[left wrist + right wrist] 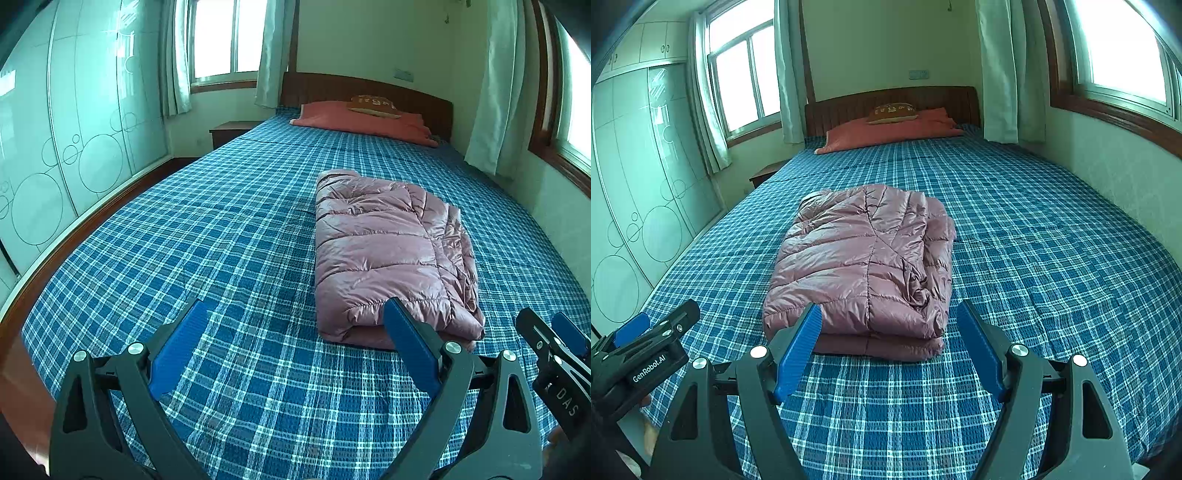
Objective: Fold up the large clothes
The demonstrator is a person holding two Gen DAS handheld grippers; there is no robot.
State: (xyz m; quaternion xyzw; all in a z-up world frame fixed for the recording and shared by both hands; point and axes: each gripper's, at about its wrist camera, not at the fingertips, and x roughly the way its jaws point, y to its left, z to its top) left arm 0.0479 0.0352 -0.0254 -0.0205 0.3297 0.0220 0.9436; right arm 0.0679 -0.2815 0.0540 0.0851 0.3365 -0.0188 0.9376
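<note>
Neatly folded, glossy quilted jacket (864, 266) on plaid bedspread (1034, 258).

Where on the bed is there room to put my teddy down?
Bare plaid sheet lies left of the folded pink jacket, toward the wardrobe, and right of it toward the window wall. More lies between the jacket and the red pillow. The headboard end is crowded.
</note>
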